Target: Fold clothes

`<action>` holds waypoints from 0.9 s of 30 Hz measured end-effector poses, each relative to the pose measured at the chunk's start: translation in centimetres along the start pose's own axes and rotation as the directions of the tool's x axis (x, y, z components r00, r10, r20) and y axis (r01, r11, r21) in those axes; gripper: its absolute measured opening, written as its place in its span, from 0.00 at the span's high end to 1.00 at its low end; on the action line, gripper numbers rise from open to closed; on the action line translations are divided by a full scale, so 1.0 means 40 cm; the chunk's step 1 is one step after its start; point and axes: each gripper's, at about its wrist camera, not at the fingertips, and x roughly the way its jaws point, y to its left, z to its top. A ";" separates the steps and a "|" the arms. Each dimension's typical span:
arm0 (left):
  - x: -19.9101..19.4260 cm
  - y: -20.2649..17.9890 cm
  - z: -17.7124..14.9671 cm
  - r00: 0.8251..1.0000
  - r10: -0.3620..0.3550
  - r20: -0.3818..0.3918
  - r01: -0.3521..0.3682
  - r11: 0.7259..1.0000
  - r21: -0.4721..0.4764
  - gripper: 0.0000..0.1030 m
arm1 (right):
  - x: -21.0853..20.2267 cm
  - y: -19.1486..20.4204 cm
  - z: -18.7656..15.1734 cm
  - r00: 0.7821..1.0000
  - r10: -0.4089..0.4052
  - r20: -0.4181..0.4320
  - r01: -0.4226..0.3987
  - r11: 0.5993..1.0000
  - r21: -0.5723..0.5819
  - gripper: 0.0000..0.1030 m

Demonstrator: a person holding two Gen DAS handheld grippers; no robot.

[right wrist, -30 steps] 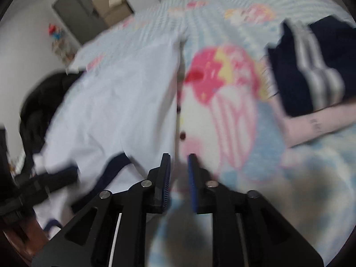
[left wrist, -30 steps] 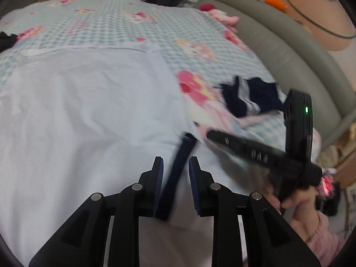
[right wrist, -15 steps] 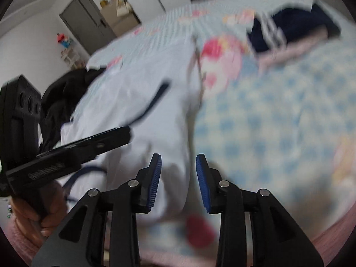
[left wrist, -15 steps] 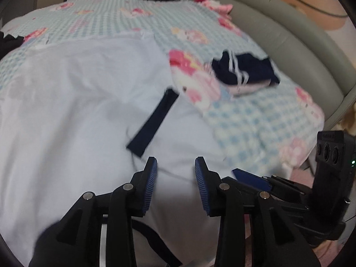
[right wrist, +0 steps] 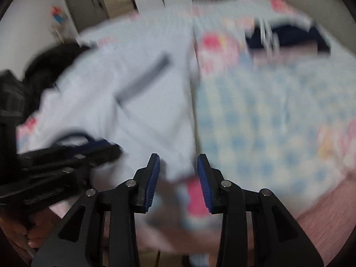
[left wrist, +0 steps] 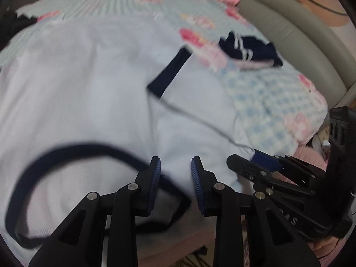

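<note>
- Left gripper [left wrist: 174, 171] hovers with its blue-padded jaws apart, over the navy-trimmed neckline [left wrist: 73, 149] of a pale blue T-shirt [left wrist: 89, 84].
- Right gripper [right wrist: 178, 173], jaws also parted and empty, hangs above the shirt's near edge.
- The shirt lies spread on a blue-checked cartoon bedspread [left wrist: 267, 102], one navy-cuffed sleeve [left wrist: 171, 71] folded inward.
- Folded navy striped clothing [left wrist: 249, 49] sits well apart.

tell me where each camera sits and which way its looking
Left wrist: sits on the left tool, looking along its open fingers over the white shirt on the bed; right tool shows at right.
Right wrist: sits on the right tool, fingers open, facing the shirt's right edge, blurred; left tool at left.
Both share the shirt and navy clothes.
</note>
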 end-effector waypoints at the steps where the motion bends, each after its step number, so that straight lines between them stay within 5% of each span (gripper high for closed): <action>1: -0.010 0.005 -0.015 1.000 -0.004 -0.002 0.004 1.000 0.004 0.71 | 0.007 -0.005 -0.010 1.000 -0.002 -0.026 0.002 1.000 0.011 0.66; 2: -0.029 0.012 -0.025 1.000 -0.025 0.018 0.025 1.000 -0.002 0.70 | 0.008 -0.008 -0.017 0.999 -0.004 -0.038 0.005 1.000 0.019 0.66; 6: -0.090 0.058 -0.045 0.991 -0.101 0.083 0.107 0.992 -0.070 0.70 | -0.067 0.056 0.004 0.991 0.005 0.137 0.003 0.998 -0.061 0.64; 11: -0.148 0.114 -0.051 0.992 -0.050 0.119 0.065 0.990 -0.124 0.70 | 0.005 0.119 -0.034 1.000 0.013 -0.010 -0.015 0.991 -0.133 0.64; 14: -0.221 0.222 -0.048 0.984 0.030 0.174 0.009 0.976 -0.220 0.70 | -0.038 0.141 -0.038 0.997 0.065 0.029 -0.059 0.986 -0.158 0.63; 17: -0.293 0.343 -0.043 0.969 0.121 0.213 -0.045 0.943 -0.330 0.70 | -0.023 0.205 0.019 0.987 0.162 -0.018 -0.162 0.968 -0.191 0.61; 21: -0.352 0.521 -0.049 0.946 0.225 0.234 -0.080 0.861 -0.503 0.69 | 0.027 0.337 0.086 0.968 0.243 -0.067 -0.252 0.925 -0.286 0.60; 24: -0.346 0.621 -0.021 0.945 0.242 0.220 -0.090 0.839 -0.537 0.61 | 0.067 0.448 0.117 0.953 0.284 -0.108 -0.304 0.887 -0.347 0.60; 27: -0.307 0.677 0.019 0.958 0.202 0.204 -0.067 0.848 -0.526 0.61 | 0.099 0.533 0.127 0.953 0.281 -0.116 -0.304 0.882 -0.359 0.60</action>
